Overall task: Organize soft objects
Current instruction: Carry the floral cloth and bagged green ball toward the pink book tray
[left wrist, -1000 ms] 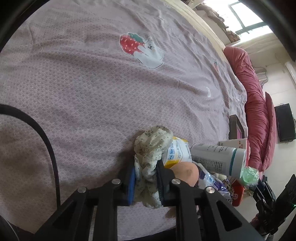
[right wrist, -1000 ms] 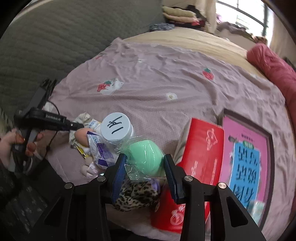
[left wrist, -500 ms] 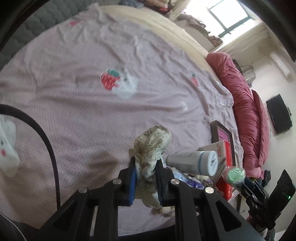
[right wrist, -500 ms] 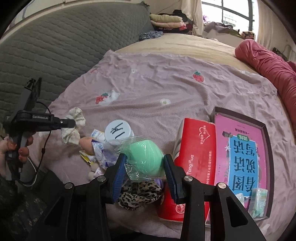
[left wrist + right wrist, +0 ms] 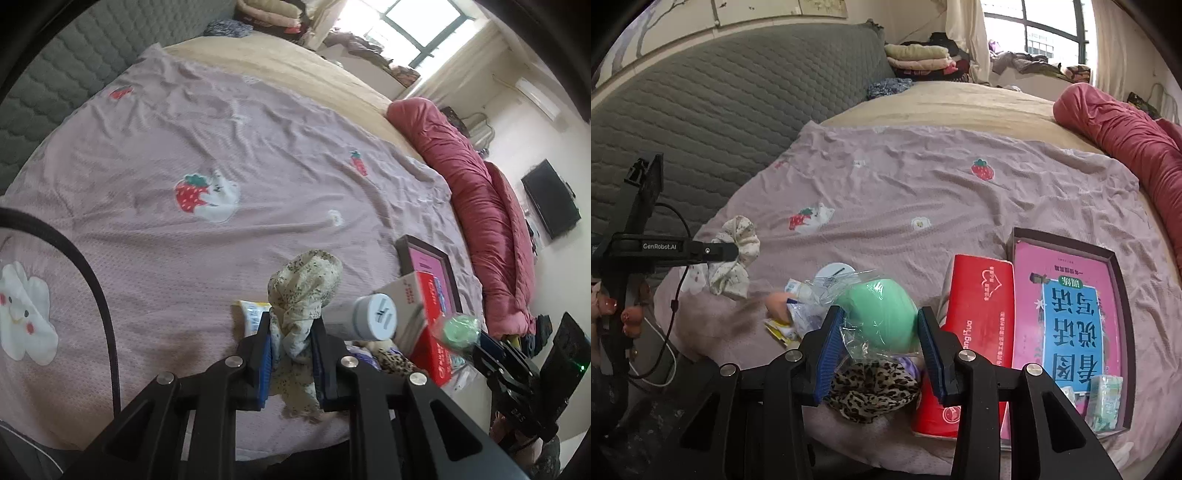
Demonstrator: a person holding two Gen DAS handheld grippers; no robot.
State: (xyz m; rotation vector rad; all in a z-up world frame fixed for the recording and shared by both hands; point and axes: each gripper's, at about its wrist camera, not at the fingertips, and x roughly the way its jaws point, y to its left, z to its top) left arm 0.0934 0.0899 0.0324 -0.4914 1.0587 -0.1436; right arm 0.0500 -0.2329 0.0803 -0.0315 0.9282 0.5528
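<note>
Both grippers are loaded and up off the bed. The left gripper [image 5: 290, 338] has its pads pinched narrow on a floral cloth [image 5: 303, 284], a scrunched bundle that bulges above the jaws and trails below them, hanging clear over the pink sheet [image 5: 155, 258] at the near left. The right gripper [image 5: 881, 345] stands at a middling width around a green ball [image 5: 881, 314] in crinkly clear wrap; the pads seem to bear on the wrap at each side, so I'd call that a hold.

How far along? Early, I'd say. Two soft things are picked, none visibly placed. A heap remains at the near edge: a leopard cloth [image 5: 871, 384] just under the right gripper, a peach blob [image 5: 777, 304], small packets [image 5: 783, 330], and a white bottle [image 5: 369, 317] lying on its side. Just right of the heap stands a red pack [image 5: 975, 332], and touching it a boxed book [image 5: 1071, 314] with a small green packet [image 5: 1106, 398] in its near corner. Those hard things probably stay put.

Hard to tell: where the soft things are meant to go — no bin or basket shows. The heap's lower layers are hidden by the right gripper and the wrap. The peach blob is blurred; I can't name it. Whether the ball is truly gripped or only cradled in its wrap is not certain.
</note>
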